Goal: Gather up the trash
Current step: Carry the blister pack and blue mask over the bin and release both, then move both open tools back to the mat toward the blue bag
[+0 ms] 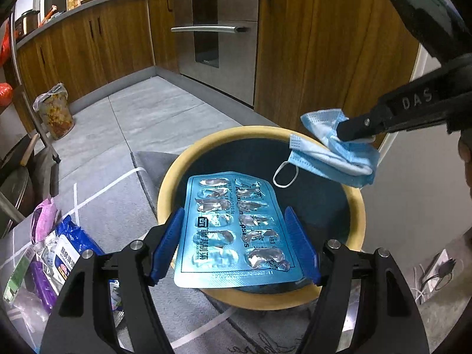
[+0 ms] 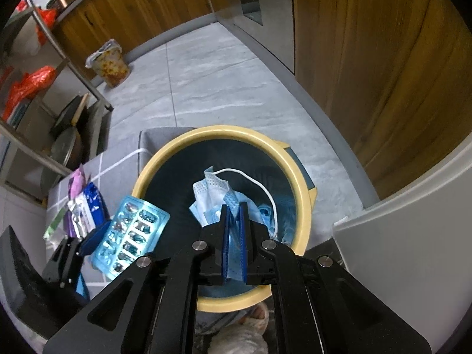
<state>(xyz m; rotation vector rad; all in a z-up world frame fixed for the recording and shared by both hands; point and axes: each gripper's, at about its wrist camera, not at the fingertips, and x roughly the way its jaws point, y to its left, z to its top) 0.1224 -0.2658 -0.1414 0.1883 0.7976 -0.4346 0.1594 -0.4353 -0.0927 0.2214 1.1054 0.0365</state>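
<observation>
blister pack (image 1: 233,230) above bin (image 1: 168,183), wrappers (image 1: 59,247) just beside

One round yellow-rimmed bin (image 1: 358,203) at centre. Two trash items over it: one blue blister pack (image 1: 236,233) at six o'clock, one blue face mask (image 1: 333,153) at two o'clock. Several wrappers (image 1: 59,244) at eight o'clock, count unclear.
</observation>
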